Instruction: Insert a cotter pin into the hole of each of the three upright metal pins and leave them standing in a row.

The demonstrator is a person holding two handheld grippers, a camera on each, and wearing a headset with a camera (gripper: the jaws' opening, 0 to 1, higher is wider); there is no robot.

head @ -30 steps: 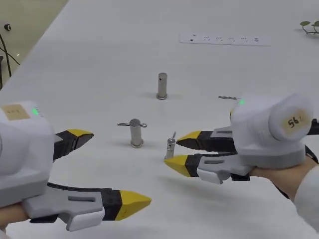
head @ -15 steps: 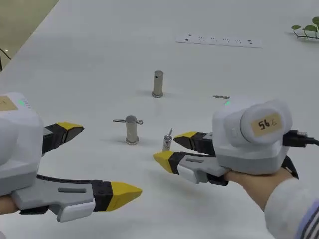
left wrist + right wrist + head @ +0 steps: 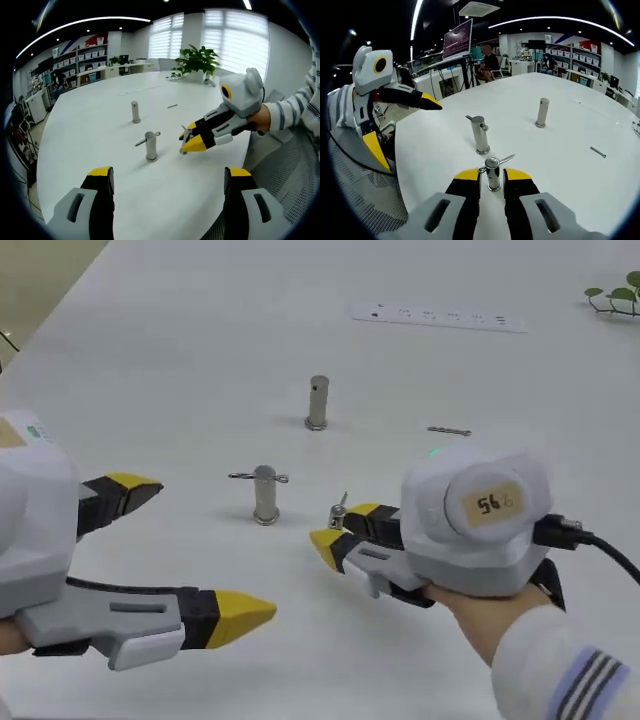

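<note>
Care with the squeeze counts: the right gripper point(image 3: 492, 176) clamps its jaws on the nearest metal pin point(image 3: 492, 167), upright on the table point(image 3: 570, 165) with its cotter pin point(image 3: 506, 159) through. It is best kept vertical, held below the cotter pin, and lined up with the middle pin point(image 3: 480, 134) and far pin point(image 3: 541, 111). Meanwhile the left gripper point(image 3: 168, 175) hangs wide open.

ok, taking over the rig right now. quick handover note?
Left gripper: open, empty, held off the work.
Right gripper: jaws closely flank the near pin; whether they grip it is unclear.
Near pin and middle pin: upright, both cottered.
Far pin: upright, hole bare.
Loose cotter pin: on the table, right of the far pin in the head view.
Left to do: fit it into the far pin.
</note>
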